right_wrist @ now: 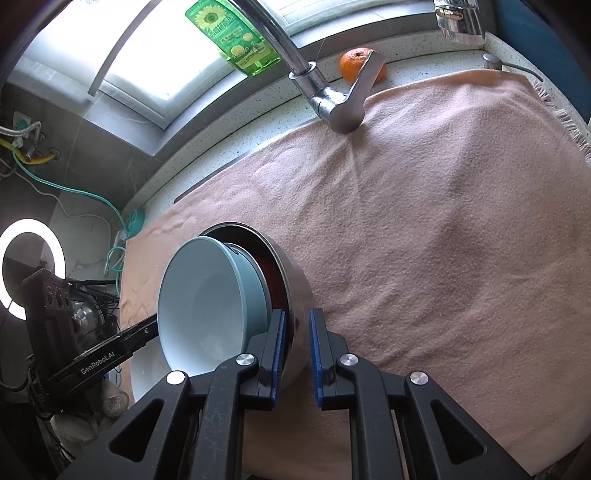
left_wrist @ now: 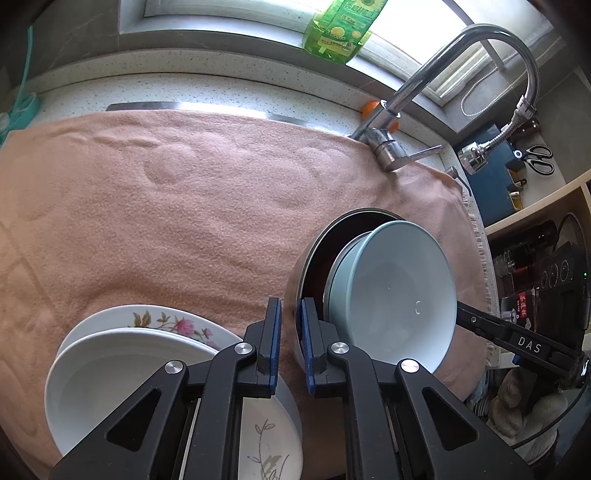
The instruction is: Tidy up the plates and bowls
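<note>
Peach-pink fleece towel (left_wrist: 184, 206) covers nearly all of the speckled counter (right_wrist: 207, 147) I am working over, running up to the base of the chrome tap (right_wrist: 332, 103) by the window. Largest of the dishes is the steel bowl (right_wrist: 291, 280), tilted up on its side on the towel with its dark inside facing my left. Nested in it are two pale blue bowls, a rim of the inner one showing behind the front blue bowl (left_wrist: 395, 291). My right gripper (right_wrist: 296, 354) is clamped on the steel bowl's rim, one blue pad inside the wall and one outside. My left gripper (left_wrist: 291, 343) sits just beside the same bowl from the other side; its near pad seems to touch the steel wall, but a narrow gap of towel shows between the pads and I cannot tell whether they grip anything. Below my left gripper sits a white bowl (left_wrist: 122, 376), resting on a flowered plate (left_wrist: 173, 321) whose pink blossom peeks out behind it; a second white dish with a grey leaf pattern (left_wrist: 266, 443) shows under the gripper frame. On the sill stands a green bottle (right_wrist: 229, 33), and a small orange (right_wrist: 354, 62) lies behind the tap handle.
</note>
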{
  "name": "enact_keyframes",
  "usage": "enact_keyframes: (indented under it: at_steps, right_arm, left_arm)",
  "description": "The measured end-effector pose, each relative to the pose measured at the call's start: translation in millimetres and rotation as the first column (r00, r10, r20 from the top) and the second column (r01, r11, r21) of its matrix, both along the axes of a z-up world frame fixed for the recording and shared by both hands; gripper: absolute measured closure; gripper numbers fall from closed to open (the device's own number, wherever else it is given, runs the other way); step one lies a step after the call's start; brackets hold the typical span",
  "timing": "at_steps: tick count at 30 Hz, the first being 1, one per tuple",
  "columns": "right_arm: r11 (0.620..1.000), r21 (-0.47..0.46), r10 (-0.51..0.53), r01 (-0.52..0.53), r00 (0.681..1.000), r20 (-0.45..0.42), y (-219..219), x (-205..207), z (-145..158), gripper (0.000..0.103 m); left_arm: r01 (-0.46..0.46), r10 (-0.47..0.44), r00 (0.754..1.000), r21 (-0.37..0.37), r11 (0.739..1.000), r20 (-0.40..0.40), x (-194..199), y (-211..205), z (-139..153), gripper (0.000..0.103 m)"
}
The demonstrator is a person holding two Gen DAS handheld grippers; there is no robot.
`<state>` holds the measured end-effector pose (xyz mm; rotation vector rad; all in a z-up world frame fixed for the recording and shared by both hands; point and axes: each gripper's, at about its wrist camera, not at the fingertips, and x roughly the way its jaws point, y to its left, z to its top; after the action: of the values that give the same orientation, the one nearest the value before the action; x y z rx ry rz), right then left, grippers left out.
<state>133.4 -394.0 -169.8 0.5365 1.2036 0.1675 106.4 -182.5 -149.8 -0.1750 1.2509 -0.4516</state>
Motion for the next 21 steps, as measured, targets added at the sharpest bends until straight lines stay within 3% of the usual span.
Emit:
enact_keyframes:
  at_steps: [21]
  right_arm:
    - [0.999,0.031,-0.026,0.027,0.999,-0.039,2.2,1.6,-6.7,0.094]
  left_arm:
    - [0.001,-0.001,1.000,-0.014,1.000,-0.004,-0.4,-0.4,3.3,0.097]
